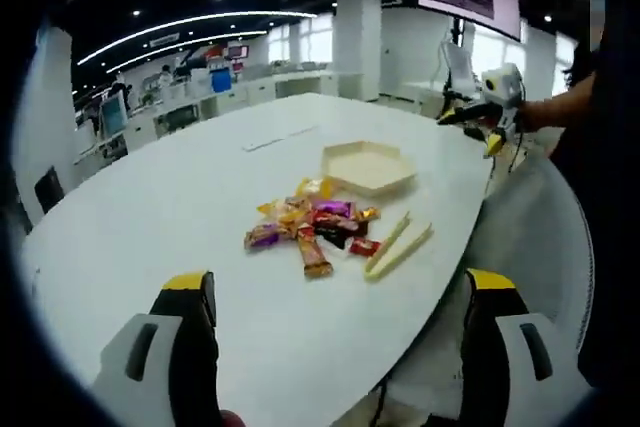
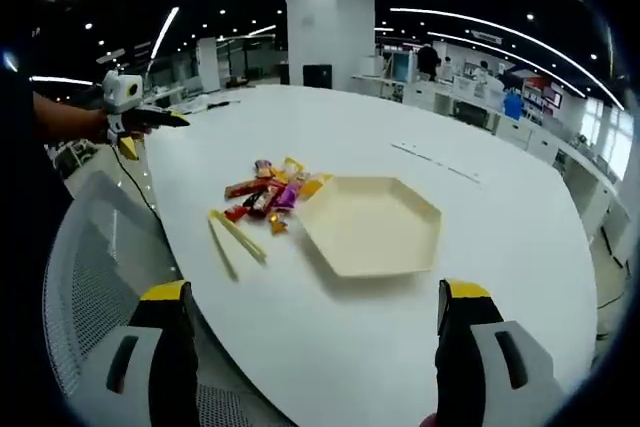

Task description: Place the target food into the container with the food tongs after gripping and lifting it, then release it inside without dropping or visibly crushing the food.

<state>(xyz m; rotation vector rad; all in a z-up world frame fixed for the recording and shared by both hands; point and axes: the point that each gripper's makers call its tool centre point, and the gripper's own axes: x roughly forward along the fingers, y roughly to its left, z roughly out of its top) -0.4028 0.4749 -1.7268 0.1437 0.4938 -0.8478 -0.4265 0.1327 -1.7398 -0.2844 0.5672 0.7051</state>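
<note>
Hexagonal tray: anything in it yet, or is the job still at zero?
Nothing looks done: the hexagonal tray is empty. The wrapped candies sit in a pile on the white table, and the food tongs lie untouched beside them. Both the left tool and the right tool are open, holding nothing. Left: pick up tongs, grip a candy, lift, release in tray.

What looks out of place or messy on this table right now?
Nothing is spilled or damaged. The wrapped snacks lie in a loose pile on the white table beside the empty hexagonal tray, with the tongs lying flat near the table's edge. Both grippers are open.
</note>
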